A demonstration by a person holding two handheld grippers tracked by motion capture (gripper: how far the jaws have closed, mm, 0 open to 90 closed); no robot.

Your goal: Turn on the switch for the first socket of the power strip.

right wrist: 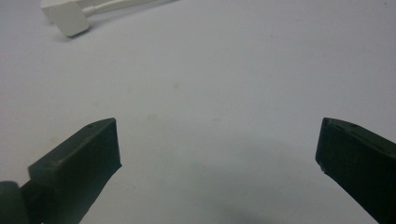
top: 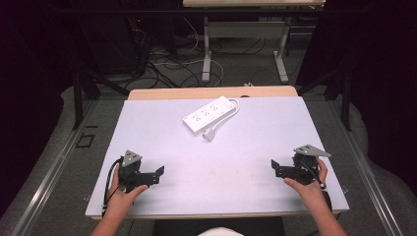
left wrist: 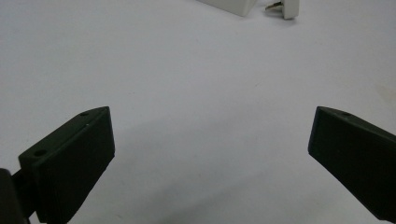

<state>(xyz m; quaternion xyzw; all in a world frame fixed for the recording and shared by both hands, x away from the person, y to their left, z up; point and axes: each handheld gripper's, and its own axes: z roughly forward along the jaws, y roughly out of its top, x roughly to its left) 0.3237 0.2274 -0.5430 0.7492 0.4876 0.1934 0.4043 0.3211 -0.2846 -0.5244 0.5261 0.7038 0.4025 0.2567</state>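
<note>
A white power strip lies slantwise at the back middle of the white table, its cord looping round to a white plug just in front of it. My left gripper rests near the front left, held in a hand, jaws pointing toward the middle. My right gripper mirrors it at the front right. In the left gripper view the gripper stands open over bare table, with the strip's corner and plug far ahead. In the right gripper view the gripper is open too, the plug at the upper left.
A wooden strip borders the table's far edge. Beyond it, on the floor, stand the metal legs of another table amid loose cables. Dark curtains close in both sides.
</note>
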